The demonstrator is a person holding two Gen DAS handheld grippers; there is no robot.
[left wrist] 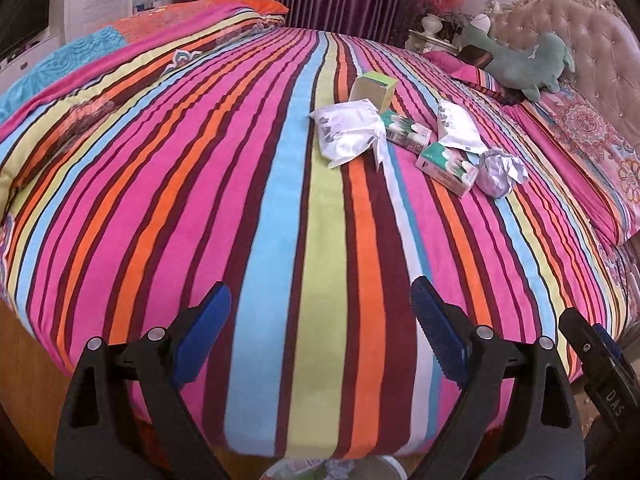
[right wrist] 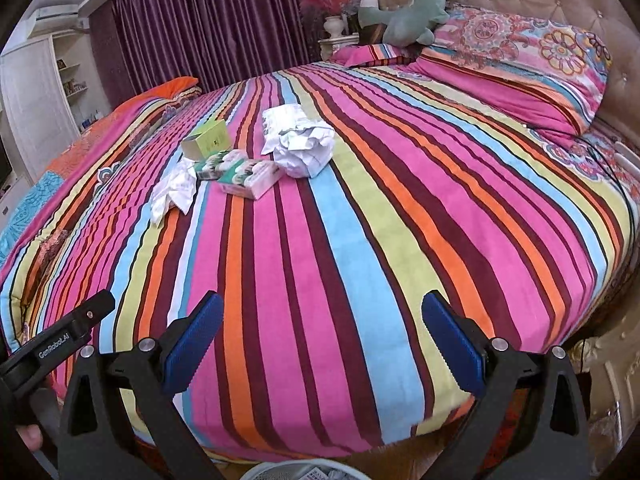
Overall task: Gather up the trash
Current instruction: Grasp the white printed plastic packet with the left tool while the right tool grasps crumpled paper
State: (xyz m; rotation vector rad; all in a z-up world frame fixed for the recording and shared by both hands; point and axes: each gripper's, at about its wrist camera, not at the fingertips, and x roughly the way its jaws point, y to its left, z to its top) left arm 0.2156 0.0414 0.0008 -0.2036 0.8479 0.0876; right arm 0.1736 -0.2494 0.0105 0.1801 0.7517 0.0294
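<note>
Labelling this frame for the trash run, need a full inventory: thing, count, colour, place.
bedspread: 1, multicolour stripes, covers the bed
green box: 1, yellow-green, far end of the trash cluster
white wrappers: 2, white, on the bedspread; second one nearer the headboard
tissue packs: 2, green and white, between the wrappers
crumpled ball: 1, pale lilac-white, beside the nearer tissue pack
plush toy: 1, teal-green, on the pillows
pillows: patterned pink, by the headboard
headboard: 1, beige, tufted
curtain: purple, behind the bed
bin: 1, pale, bottom edge
left tool: blue pads, open, empty
right tool: blue pads, open, empty
</note>
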